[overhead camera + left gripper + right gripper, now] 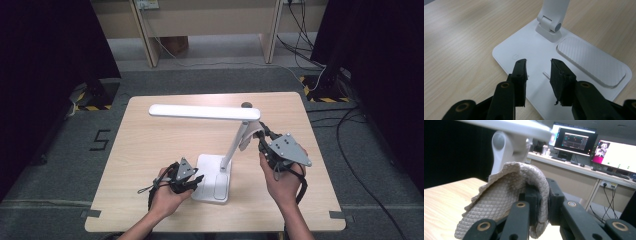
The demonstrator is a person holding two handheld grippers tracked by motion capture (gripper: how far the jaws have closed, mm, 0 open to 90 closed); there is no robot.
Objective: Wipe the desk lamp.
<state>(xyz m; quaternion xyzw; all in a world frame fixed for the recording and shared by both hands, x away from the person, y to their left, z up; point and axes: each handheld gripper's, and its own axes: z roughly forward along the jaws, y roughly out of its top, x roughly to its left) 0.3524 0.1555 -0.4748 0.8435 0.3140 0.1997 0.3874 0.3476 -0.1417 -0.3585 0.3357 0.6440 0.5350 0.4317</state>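
Note:
A white desk lamp stands on the wooden table (150,165), its long head (205,112) level above a slanted arm (235,142) and a flat base (212,182). My left gripper (196,181) rests at the base's near left edge. In the left gripper view its jaws (537,67) stand open over the white base (534,50), nothing between them, short of the hinge (550,25). My right gripper (262,137) is shut on a beige textured cloth (248,140) held against the lamp arm's upper part. The cloth (506,192) drapes over the jaws (542,191), just below the upper hinge (499,141).
A ribbed pad (591,60) is set into the base. A small dark round object (246,105) sits at the table's far edge. Cables (350,125) run over the floor at right. Monitors (574,141) stand on a desk beyond.

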